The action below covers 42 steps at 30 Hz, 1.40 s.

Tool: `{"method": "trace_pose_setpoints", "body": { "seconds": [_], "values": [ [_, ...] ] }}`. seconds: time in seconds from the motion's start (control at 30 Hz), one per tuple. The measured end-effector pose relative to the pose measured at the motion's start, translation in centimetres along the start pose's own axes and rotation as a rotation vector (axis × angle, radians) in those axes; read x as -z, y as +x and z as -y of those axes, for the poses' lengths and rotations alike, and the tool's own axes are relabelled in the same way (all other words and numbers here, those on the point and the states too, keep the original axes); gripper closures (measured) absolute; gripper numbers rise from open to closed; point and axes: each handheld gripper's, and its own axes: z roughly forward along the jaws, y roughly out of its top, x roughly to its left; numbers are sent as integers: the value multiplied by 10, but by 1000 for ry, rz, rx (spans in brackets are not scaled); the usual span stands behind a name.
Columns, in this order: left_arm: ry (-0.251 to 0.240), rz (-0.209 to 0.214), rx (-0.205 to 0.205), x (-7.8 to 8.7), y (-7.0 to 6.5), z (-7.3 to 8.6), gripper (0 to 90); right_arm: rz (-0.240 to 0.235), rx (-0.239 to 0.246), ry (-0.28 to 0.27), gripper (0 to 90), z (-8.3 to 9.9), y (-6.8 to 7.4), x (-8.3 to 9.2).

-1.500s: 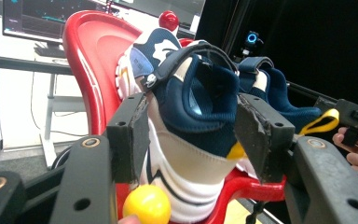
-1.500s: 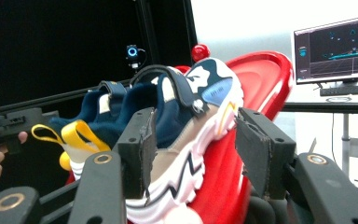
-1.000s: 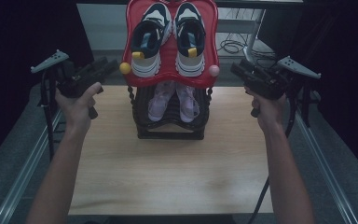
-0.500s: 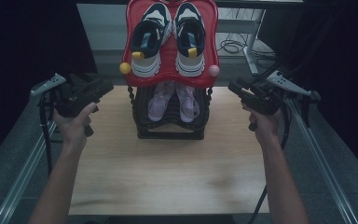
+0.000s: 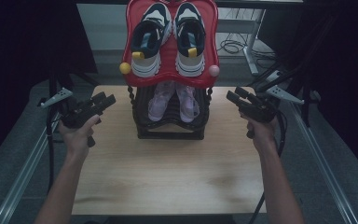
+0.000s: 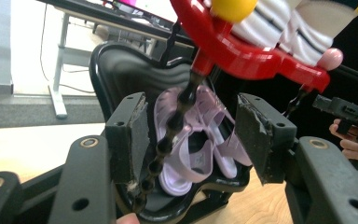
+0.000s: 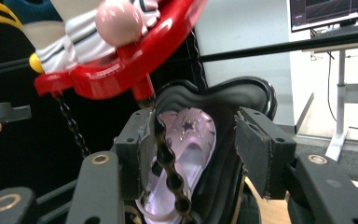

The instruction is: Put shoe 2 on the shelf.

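A two-tier shoe rack stands at the back middle of the wooden table [image 5: 168,172]. Its red upper tray [image 5: 170,79] carries a pair of white and navy sneakers [image 5: 150,39]. The black lower tray [image 5: 170,129] holds a pair of lilac sandals [image 5: 172,100]. My left gripper [image 5: 106,99] hovers left of the rack, open, nothing between its pads. My right gripper [image 5: 233,94] hovers right of the rack, likewise open. The left gripper [image 6: 191,121] looks at the sandals [image 6: 200,154] past a black beaded post. The right gripper [image 7: 193,140] faces one sandal [image 7: 191,128] under the red tray [image 7: 121,74].
A yellow ball [image 5: 125,68] and a pink ball [image 5: 213,71] cap the red tray's front corners. Metal rails [image 5: 23,163] run along both table sides. Desk legs and cables [image 5: 233,46] lie behind the rack. Bare tabletop stretches in front of it.
Both hands have sunk from the level of the red tray to beside the lower black tray. The jaws of both grippers stay apart. The rack and shoes have not moved.
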Motion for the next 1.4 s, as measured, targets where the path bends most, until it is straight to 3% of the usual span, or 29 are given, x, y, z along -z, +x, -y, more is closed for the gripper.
{"method": "trace_pose_setpoints", "body": {
  "seconds": [0.2, 0.57, 0.93, 1.17, 1.4],
  "values": [
    [34, -1, 7, -3, 3, 18, 440, 7, -14, 14, 470, 16, -3, 0],
    [91, -12, 10, -7, 10, 48, 437, 34, -56, 44, 476, 63, -9, -6],
    [165, -37, 19, -15, 20, 82, 437, 47, -42, 151, 478, 97, -9, -14],
    [195, -48, 38, -20, 25, 98, 438, 49, -39, 193, 478, 110, -9, -19],
    [217, -64, 34, -23, 28, 104, 438, 48, -44, 209, 478, 116, -11, -21]
  ]
}}
